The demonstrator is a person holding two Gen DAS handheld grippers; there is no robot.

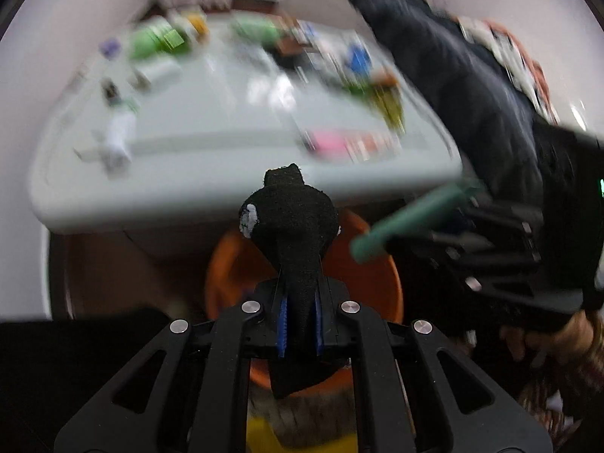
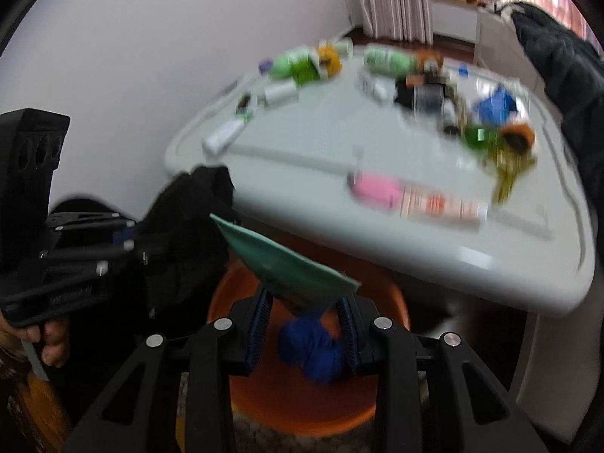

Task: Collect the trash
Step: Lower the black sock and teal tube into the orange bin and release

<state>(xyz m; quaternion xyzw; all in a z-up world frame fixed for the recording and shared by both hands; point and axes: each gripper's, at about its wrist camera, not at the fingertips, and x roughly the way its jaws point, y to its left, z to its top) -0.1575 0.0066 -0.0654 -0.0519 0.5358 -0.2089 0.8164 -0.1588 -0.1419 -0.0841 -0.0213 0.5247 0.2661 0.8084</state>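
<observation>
Both your grippers sit above the orange bin (image 1: 381, 275) below the table (image 1: 226, 120) edge, each loaded.

Your left gripper (image 1: 300, 321) is clamped fully closed on a black cloth (image 1: 290, 219); the wad sticks out past the fingertips and a tail hangs under the jaws, over the bin.

Your right gripper (image 2: 304, 317) pinches a green card (image 2: 287, 260), jaws only narrowly apart, with the card's wide flat end fanning out ahead. A blue wad (image 2: 313, 351) shows below it, seemingly already in the bin, though blur makes that hard to confirm.

Risks from here:
- Cloth is soft and may snag on the pads on release, then drag back out with you.
- The card is light and flat; let go at a tilt and it could glide past the rim onto the floor.
- The two grippers are near each other over one small opening, so dropping both loads together risks a bump.
- The table overhang is just beside the bin; lifting carelessly could clip it.

Plenty of bottles and wrappers (image 2: 381, 188) remain on the table, so the task looks far from done.
</observation>
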